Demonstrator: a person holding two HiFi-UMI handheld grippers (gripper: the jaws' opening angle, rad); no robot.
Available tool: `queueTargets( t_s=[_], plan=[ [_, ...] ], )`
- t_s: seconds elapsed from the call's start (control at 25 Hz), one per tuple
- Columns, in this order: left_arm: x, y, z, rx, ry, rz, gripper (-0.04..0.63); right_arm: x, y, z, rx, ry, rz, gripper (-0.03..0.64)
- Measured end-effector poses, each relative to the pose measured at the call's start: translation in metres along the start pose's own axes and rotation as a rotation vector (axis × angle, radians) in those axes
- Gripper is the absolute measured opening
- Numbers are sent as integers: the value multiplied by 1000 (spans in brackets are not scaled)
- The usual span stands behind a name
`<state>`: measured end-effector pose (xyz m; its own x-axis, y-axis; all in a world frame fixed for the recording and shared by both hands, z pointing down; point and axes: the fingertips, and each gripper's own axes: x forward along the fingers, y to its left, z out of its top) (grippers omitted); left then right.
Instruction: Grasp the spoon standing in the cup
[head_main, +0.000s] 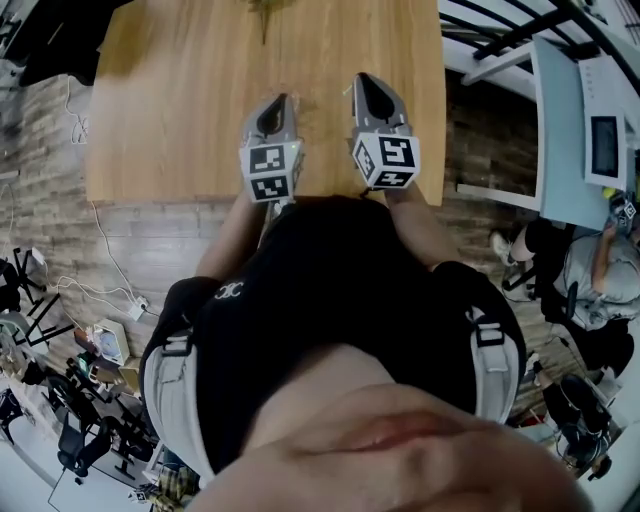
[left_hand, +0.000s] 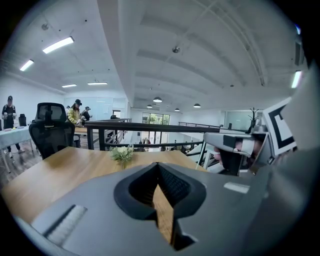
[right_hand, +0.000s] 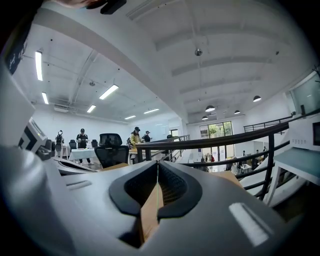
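Note:
No cup or spoon shows in any view. In the head view both grippers hover side by side over the near part of a wooden table (head_main: 180, 110), pointing away from me. The left gripper (head_main: 280, 98) has its jaw tips together with nothing between them, and its own view shows the same for the left gripper (left_hand: 158, 167). The right gripper (head_main: 362, 78) stands a little further forward. In its own view the right gripper (right_hand: 157, 165) also has its tips meeting on nothing. Both gripper views look level across the table into the room.
A small bunch of flowers (left_hand: 122, 154) stands at the table's far edge (head_main: 265, 12). Behind it runs a dark railing (left_hand: 145, 127). A black office chair (left_hand: 50, 127) stands at the left. A white counter with an appliance (head_main: 600, 140) is at the right. People stand far off.

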<state>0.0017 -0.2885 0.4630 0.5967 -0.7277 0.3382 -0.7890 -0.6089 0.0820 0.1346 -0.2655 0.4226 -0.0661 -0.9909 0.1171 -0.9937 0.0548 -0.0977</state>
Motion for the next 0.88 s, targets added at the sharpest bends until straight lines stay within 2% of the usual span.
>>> queueTargets(
  t_s=[0.28,0.56,0.88],
  plan=[
    [7,-15,8,9,-15,-4,12,-6,-19,-1,11,-9,-32,6],
    [8,-4,6,6,-4,8,12,-1,-7,7,4,-26,-14,6],
    [18,2,-1,-4,24,-17,12,5,5,1,-2,-4,4,6]
  ],
)
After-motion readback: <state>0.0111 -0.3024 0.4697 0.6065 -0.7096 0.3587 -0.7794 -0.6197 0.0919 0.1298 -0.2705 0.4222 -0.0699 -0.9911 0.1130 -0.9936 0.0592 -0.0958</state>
